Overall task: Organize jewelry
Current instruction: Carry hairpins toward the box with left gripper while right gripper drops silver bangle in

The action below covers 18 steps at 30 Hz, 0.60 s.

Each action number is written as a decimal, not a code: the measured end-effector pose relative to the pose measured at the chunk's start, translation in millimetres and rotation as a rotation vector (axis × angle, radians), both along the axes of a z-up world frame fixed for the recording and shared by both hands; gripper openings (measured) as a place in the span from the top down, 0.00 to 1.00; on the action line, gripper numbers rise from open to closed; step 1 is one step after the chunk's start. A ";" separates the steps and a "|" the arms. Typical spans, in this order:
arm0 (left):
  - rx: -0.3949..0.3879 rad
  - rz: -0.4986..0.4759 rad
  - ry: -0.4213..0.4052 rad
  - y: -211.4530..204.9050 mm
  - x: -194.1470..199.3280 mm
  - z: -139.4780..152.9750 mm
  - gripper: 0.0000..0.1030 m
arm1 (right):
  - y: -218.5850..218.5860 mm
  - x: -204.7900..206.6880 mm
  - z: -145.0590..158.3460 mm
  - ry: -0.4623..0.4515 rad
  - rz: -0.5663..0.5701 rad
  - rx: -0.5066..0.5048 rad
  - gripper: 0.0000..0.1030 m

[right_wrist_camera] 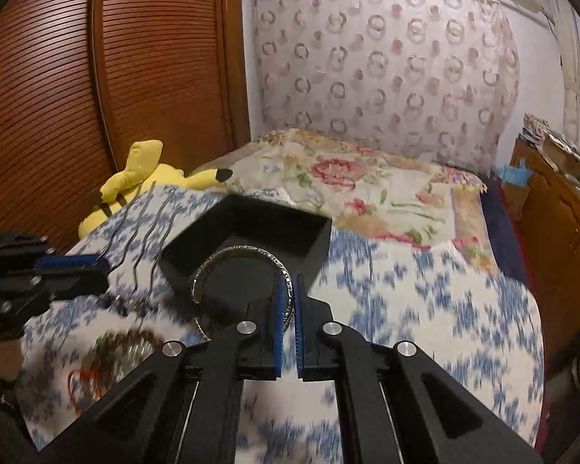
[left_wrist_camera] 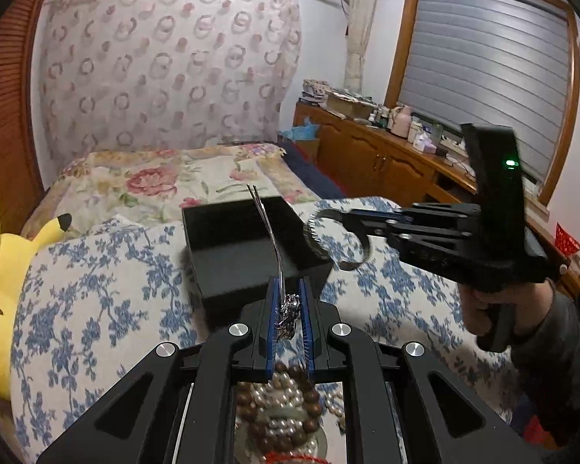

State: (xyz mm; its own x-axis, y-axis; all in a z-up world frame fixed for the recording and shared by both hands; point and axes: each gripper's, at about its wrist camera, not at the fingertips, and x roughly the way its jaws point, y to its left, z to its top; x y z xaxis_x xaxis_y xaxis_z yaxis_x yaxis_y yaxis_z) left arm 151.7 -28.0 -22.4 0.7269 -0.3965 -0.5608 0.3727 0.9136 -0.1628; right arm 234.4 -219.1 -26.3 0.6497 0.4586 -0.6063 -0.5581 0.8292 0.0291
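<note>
My left gripper [left_wrist_camera: 288, 284] is shut on the ornate silver end of a two-pronged hairpin [left_wrist_camera: 268, 232], whose prongs curve up in front of the black open box [left_wrist_camera: 232, 255] on the bed. To the right, my right gripper [left_wrist_camera: 357, 218] is shut on a silver engraved bangle [left_wrist_camera: 313, 237], held beside the box. In the right wrist view the bangle [right_wrist_camera: 228, 253] arcs leftward from my right gripper [right_wrist_camera: 290, 284] over the near corner of the box [right_wrist_camera: 251, 228]. At the left there, the left gripper [right_wrist_camera: 102, 266] shows with the blurred hairpin [right_wrist_camera: 135, 232].
A dish of pearl and brown wooden bead strands [left_wrist_camera: 286, 410] lies under the left gripper on the blue-flowered quilt [left_wrist_camera: 96, 290]. A yellow plush toy [left_wrist_camera: 4, 270] sits at the bed's left edge. A wooden cabinet [left_wrist_camera: 386, 154] with clutter runs along the right.
</note>
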 end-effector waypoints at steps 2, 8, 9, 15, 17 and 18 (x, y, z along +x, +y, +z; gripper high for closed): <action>0.000 0.006 -0.001 3.4 7.5 3.1 0.91 | 8.3 13.7 0.0 0.006 0.014 0.009 0.95; -0.001 0.018 0.016 7.7 29.6 4.9 0.91 | 19.9 38.1 -13.6 0.035 0.032 0.002 0.94; -0.002 0.017 0.023 8.0 33.9 3.8 0.91 | 20.8 40.5 -16.8 0.048 0.039 0.011 0.94; -0.006 0.009 0.062 6.4 56.6 -4.2 0.91 | 12.7 44.4 -19.0 0.068 0.043 0.067 0.85; -0.006 0.006 0.071 4.0 62.4 -6.0 0.91 | 6.0 44.6 -17.1 0.059 0.024 0.071 0.84; -0.004 0.003 0.075 1.9 66.2 -7.6 0.91 | 2.4 45.1 -16.5 0.056 0.011 0.074 0.84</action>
State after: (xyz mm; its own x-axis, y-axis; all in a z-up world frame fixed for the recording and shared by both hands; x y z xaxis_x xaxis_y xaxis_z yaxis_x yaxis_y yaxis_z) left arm 217.9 -26.1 -30.0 0.6839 -0.3966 -0.6124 0.3562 0.9140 -0.1942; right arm 279.5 -216.7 -42.8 0.6102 0.5103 -0.6061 -0.5630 0.8175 0.1215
